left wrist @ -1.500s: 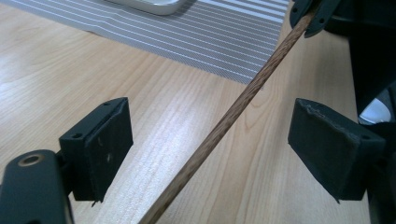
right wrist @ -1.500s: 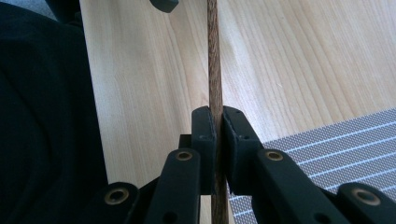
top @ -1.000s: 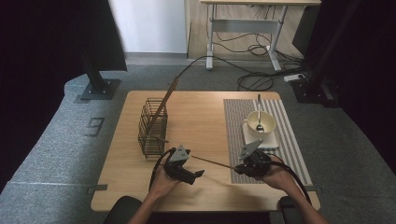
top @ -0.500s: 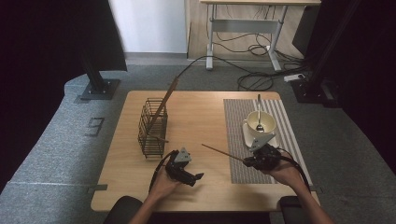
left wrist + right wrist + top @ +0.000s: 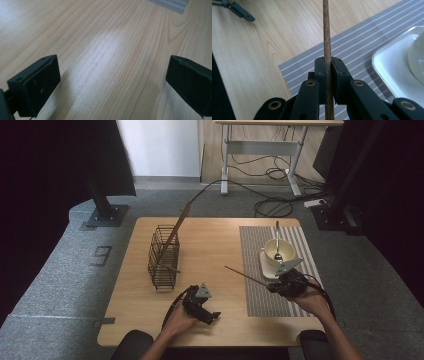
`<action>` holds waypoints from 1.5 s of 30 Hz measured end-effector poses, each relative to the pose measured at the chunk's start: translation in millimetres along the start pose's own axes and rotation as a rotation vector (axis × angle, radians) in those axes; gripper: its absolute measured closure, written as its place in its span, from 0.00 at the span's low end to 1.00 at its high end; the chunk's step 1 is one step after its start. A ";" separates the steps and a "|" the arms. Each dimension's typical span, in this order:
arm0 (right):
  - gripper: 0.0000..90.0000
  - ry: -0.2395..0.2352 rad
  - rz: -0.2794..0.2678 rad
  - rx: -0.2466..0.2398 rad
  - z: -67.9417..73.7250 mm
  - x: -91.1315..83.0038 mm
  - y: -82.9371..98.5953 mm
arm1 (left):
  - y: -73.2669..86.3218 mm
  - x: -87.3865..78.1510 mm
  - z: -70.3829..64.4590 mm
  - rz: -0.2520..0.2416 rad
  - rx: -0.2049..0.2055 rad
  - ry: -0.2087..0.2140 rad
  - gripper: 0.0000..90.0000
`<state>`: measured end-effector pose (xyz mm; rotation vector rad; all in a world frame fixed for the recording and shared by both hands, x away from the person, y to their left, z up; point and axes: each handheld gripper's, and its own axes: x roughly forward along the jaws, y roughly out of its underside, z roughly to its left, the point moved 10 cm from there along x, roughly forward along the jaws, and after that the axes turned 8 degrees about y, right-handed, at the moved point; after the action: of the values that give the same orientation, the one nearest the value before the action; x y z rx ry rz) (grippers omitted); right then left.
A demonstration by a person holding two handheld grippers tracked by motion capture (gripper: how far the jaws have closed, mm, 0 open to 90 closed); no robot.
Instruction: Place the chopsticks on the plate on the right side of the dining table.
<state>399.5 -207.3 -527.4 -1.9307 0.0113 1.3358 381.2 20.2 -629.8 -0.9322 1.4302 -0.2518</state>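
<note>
High view: wire basket (image 5: 163, 256) holds chopstick; bowl (image 5: 278, 251) holds spoon (image 5: 278, 241); right gripper (image 5: 274, 287) clamps chopstick (image 5: 246, 276); left gripper (image 5: 214, 315) wide open.

A thin brown wooden chopstick (image 5: 245, 275) was pinched in the right gripper (image 5: 327, 65).

The chopstick was a slim, straight, dark-stained stick with visible grain. The jaws were closed on it near one end, and the rest of its length jutted out past them toward the middle of the table (image 5: 215, 245). It was lifted clear of the wood, crossing the near left corner of the striped grey placemat (image 5: 270, 295).
</note>
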 end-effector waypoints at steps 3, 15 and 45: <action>0.92 0.012 -0.001 0.021 -8.9 -0.9 3.2 | 0.8 2.4 -1.2 0.020 0.012 -0.007 0.00; 0.92 0.081 0.010 0.115 -47.7 -5.3 17.1 | 1.1 2.3 -1.0 0.022 0.011 -0.005 0.00; 0.92 0.152 0.146 0.187 -104.2 39.7 56.8 | 1.2 2.3 -1.1 0.023 0.012 -0.003 0.00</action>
<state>476.5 -292.9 -576.5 -1.8948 0.3460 1.2306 380.1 19.1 -632.1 -0.9048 1.4344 -0.2413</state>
